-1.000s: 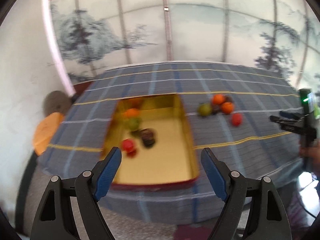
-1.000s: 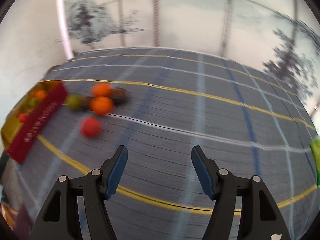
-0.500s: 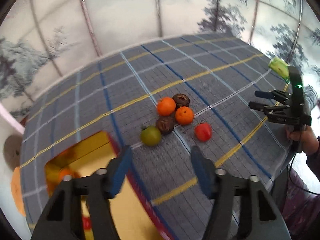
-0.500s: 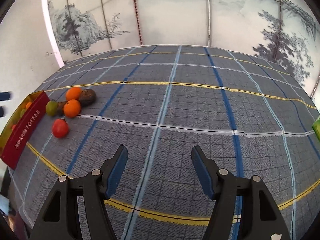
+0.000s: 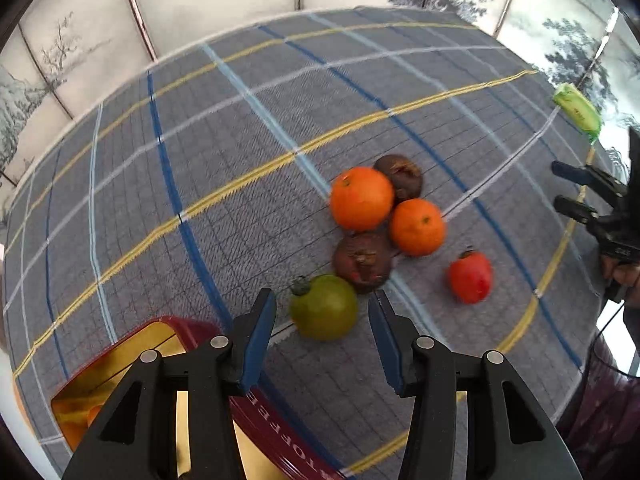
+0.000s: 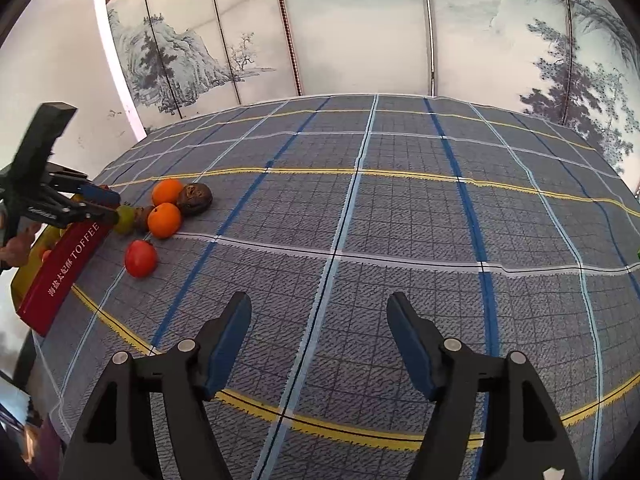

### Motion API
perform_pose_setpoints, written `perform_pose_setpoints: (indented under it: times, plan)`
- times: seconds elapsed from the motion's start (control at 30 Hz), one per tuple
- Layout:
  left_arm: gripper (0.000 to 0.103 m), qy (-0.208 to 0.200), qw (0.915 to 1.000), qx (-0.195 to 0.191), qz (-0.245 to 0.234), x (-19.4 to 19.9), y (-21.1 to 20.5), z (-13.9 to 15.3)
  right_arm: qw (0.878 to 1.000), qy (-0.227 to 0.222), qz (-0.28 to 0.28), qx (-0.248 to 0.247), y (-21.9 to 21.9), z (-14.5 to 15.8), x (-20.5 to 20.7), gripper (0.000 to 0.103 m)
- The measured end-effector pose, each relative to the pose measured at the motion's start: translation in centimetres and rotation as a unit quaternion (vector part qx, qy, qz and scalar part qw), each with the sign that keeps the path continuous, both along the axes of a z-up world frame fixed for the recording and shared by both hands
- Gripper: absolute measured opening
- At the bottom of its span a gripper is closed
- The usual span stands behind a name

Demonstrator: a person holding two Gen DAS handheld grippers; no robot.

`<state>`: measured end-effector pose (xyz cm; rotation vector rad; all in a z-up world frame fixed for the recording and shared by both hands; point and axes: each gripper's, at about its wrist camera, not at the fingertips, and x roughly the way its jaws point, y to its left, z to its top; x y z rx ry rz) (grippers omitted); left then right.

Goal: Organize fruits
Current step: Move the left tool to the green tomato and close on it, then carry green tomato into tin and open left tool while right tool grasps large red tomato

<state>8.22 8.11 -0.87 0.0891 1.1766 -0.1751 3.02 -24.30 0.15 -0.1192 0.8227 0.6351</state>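
Observation:
A cluster of fruit lies on the plaid tablecloth: a green fruit point(image 5: 324, 307), two oranges point(image 5: 361, 198) point(image 5: 417, 227), two dark brown fruits point(image 5: 363, 262) point(image 5: 400, 176) and a red fruit point(image 5: 470, 277). My left gripper point(image 5: 322, 336) is open, its fingers on either side of the green fruit, just short of it. A red and gold TOFFEE tin point(image 5: 160, 344) holding some fruit sits below left. My right gripper point(image 6: 319, 340) is open and empty over bare cloth, far right of the fruit point(image 6: 164, 220).
A green packet point(image 5: 576, 112) lies near the table's far right edge. The right gripper shows at the right edge of the left wrist view point(image 5: 592, 208). A painted folding screen stands behind the table. The tin's red side point(image 6: 60, 268) lines the table's left edge.
My left gripper swung from over the tin to the fruit cluster and closed in on the green fruit. My right gripper stayed open and shifted its view slightly.

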Motion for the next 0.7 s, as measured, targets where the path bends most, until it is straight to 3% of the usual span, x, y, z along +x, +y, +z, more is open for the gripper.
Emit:
perform_pose_setpoints:
  times: [0.07,0.1,0.23,0.4,0.53,0.7]
  plan:
    - [0.049,0.014,0.9999,0.000,-0.002,0.3,0.0,-0.9,1.000,0.001,0.001,-0.001,0.1,0.0,0.0,0.068]
    - [0.043,0.012,0.9999,0.007,-0.007,0.6,-0.3,-1.1,1.000,0.002,0.000,-0.001,0.1,0.0,0.1,0.068]
    - [0.036,0.008,0.9997,0.025,-0.002,0.2,-1.1,-1.0,1.000,0.004,0.000,0.000,0.1,-0.1,0.2,0.069]
    - [0.036,-0.036,0.9965,0.035,0.067,-3.5,-2.6,1.1,1.000,0.005,0.000,-0.005,0.2,-0.1,0.2,0.072]
    - [0.036,-0.080,0.9901,0.001,0.116,-8.2,-3.9,3.7,1.000,0.011,0.006,-0.016,0.8,0.0,0.0,0.072]
    - [0.037,-0.096,0.9837,-0.035,0.148,-11.8,-5.2,5.2,0.996,0.015,0.082,0.008,4.7,2.1,-1.4,0.072]
